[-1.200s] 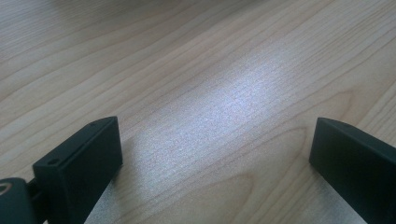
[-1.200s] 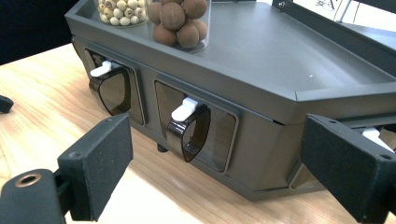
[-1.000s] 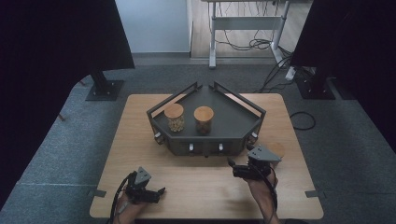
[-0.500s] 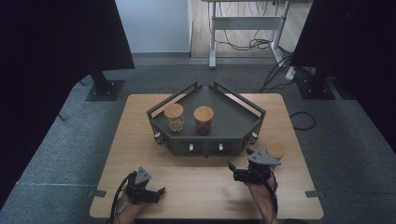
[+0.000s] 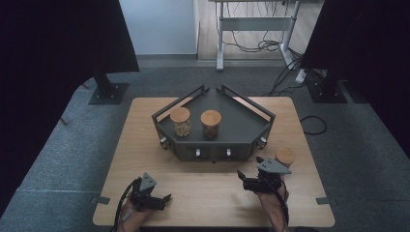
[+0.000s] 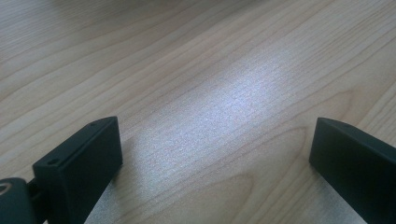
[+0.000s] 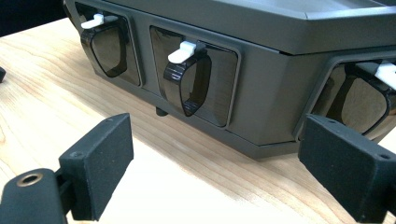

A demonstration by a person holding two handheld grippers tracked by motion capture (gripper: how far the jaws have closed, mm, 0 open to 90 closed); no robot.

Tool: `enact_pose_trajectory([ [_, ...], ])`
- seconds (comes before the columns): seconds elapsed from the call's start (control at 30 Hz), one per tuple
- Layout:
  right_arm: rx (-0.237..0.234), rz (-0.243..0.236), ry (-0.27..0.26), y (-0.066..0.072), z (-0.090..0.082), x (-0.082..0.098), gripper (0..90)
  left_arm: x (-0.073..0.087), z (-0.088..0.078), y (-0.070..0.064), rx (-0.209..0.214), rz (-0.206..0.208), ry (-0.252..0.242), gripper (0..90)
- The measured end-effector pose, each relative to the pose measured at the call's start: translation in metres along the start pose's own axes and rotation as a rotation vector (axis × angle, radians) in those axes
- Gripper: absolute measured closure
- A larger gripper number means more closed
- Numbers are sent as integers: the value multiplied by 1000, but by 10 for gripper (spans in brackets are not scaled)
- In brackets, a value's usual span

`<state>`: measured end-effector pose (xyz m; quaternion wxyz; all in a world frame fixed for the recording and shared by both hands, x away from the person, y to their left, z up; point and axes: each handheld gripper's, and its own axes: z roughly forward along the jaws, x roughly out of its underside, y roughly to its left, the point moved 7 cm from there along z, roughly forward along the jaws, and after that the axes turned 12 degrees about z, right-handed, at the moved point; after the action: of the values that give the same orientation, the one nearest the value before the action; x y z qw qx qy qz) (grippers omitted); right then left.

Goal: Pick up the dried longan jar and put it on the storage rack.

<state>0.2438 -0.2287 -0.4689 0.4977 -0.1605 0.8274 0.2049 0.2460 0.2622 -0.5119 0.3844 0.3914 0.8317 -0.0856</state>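
A dark grey five-sided stand (image 5: 241, 126) sits mid-table with two wooden-lidded jars on it, one on the left (image 5: 180, 121) and one beside it (image 5: 211, 123). A third lidded jar (image 5: 285, 156) stands on the table right of the stand. My right gripper (image 5: 244, 181) hovers just in front of the stand's right front, beside that jar, open and holding nothing. In the right gripper view its jaws (image 7: 215, 140) face the stand's front wall (image 7: 261, 93) and a white lever (image 7: 183, 50). My left gripper (image 5: 164, 198) rests open near the front left edge, over bare wood (image 6: 212, 135).
The wooden table (image 5: 145, 145) has free room left of the stand and between my two grippers. More white levers (image 7: 93, 21) line the stand's front. Dark curtains, a stand base (image 5: 107, 92) and cables (image 5: 313, 124) lie on the floor beyond.
My right gripper has drawn back a little toward the near edge, so more of the third jar shows behind it. The left gripper has stayed put.
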Motion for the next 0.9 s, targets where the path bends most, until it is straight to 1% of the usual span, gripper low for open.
enact_pose_trajectory([
  [0.27,6,-11,1,-2,-1,4,102,0,0,0,0,0,0,23],
  [0.9,16,7,16,-7,-3,19,104,0,0,0,0,0,0,23],
])
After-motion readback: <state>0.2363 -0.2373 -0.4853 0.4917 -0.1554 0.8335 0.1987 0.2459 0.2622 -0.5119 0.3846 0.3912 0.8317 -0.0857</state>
